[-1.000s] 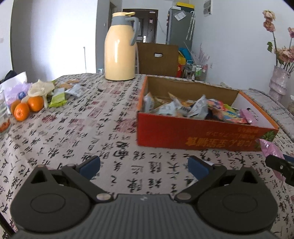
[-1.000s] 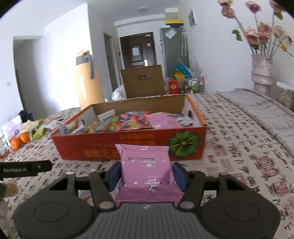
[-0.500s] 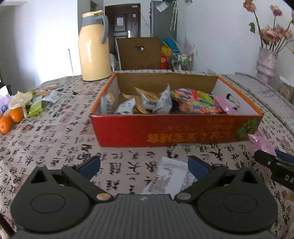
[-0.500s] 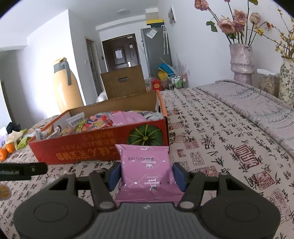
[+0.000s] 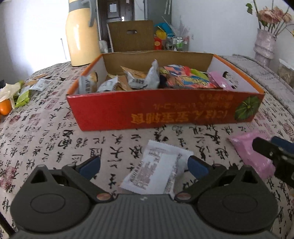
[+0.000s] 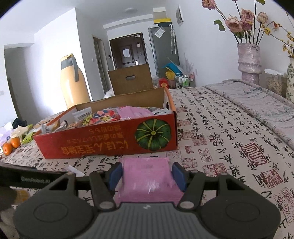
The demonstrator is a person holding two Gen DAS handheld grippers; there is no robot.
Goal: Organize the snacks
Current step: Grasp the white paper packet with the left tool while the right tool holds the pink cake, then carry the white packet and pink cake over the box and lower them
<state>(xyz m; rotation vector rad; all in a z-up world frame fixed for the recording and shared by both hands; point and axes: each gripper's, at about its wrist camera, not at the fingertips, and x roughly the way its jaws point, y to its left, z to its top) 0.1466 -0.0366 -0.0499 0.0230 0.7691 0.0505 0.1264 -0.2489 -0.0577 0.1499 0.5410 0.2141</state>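
Patterned tablecloth (image 6: 229, 128) beneath two downward-tilted tools

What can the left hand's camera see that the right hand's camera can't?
Only the left wrist view shows the whole white snack packet lying flat on the tablecloth between the open left gripper's blue fingers.

Only the right wrist view shows the right gripper from behind, its fingers having just closed in against the pink snack packet, plus the ceiling light.

Both show the red box full of snacks, the yellow jug, the oranges and the flower vase.
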